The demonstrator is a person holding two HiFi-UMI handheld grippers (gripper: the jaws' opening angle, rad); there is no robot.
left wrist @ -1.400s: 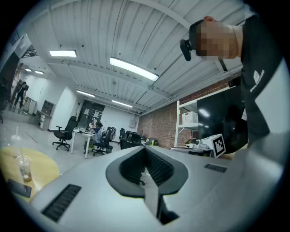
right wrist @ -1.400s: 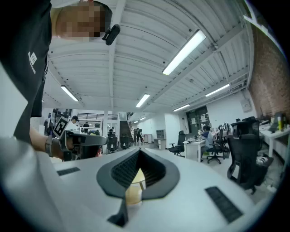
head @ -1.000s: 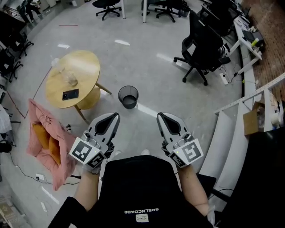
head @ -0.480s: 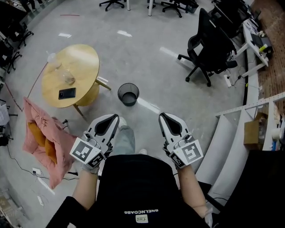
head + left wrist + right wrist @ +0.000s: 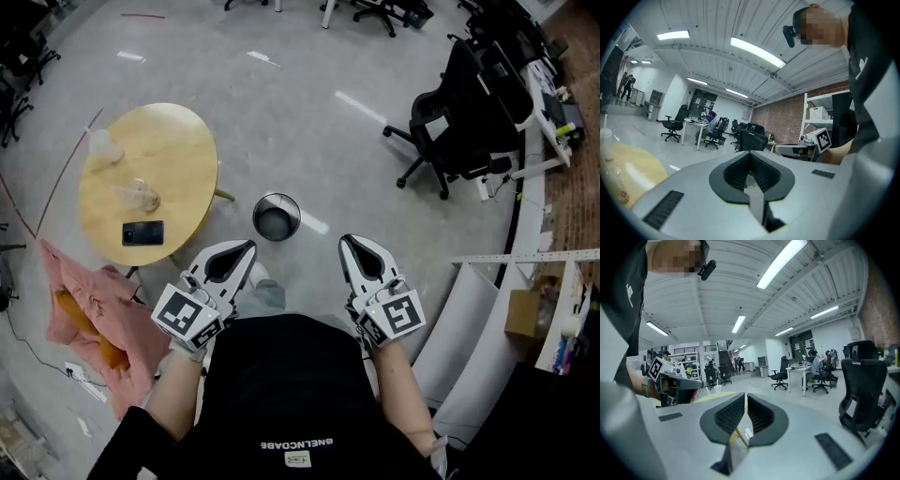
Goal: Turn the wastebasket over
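A black mesh wastebasket stands upright on the grey floor, its open top facing up. It sits just ahead of both grippers, between their lines. My left gripper is shut and empty, its tip a short way below and left of the basket. Level with it, my right gripper is shut and empty, to the basket's lower right. Neither touches the basket. In the left gripper view the jaws meet with nothing between them. The right gripper view shows its jaws the same, and the basket is in neither gripper view.
A round yellow table stands left of the basket, bearing a phone, a plastic cup and a clear glass. A pink cushion lies at lower left. A black office chair and white shelving stand to the right.
The person has walked forward: the wastebasket and table have come nearer and lower in the head view. Both grippers stay shut and held out in front.
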